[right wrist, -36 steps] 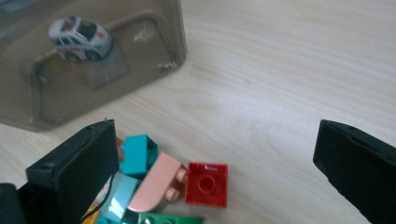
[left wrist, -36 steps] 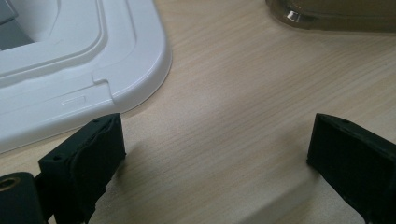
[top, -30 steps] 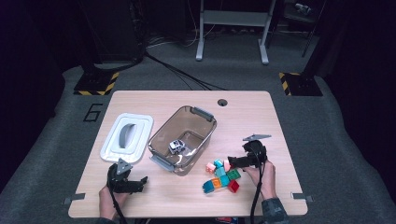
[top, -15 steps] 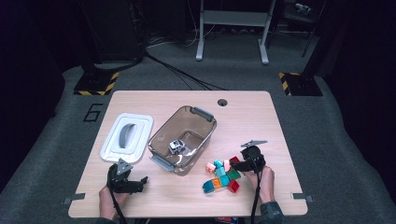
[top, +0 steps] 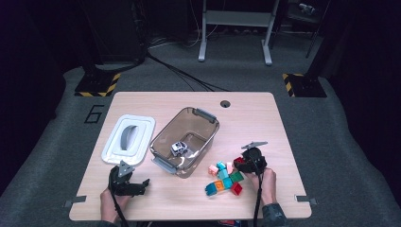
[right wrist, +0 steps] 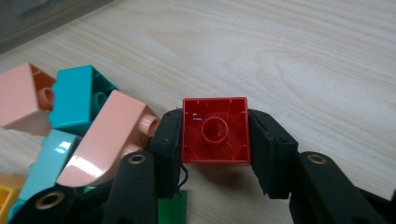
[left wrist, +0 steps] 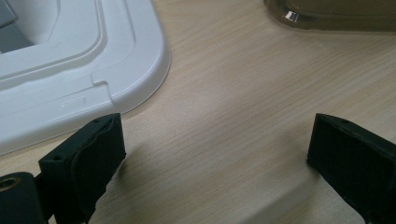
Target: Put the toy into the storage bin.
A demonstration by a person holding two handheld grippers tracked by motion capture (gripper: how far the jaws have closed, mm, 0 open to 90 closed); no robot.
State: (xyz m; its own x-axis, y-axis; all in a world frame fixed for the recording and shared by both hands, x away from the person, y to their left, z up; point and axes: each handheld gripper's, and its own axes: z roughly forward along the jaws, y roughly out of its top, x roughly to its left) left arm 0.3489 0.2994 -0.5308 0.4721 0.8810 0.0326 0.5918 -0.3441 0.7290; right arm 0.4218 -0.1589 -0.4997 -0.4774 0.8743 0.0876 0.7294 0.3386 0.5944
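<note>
Item: 1 red brick (right wrist: pixel 215 130), right of the clear bin (top: pixel 185 140) at the brick pile's edge, clamped between right gripper (right wrist: pixel 215 154) jaws just closed; step: pickup; next: lift, carry binward; left gripper (left wrist: pixel 215 163) wide, idle.

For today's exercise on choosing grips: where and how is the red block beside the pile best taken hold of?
Grip the red block across its two flat, parallel side walls, coming in low along the table from the person's side. It lies with its hollow underside facing the camera, so those walls are free. The right claw has just been closing this way, and its pads now press both walls.
</note>
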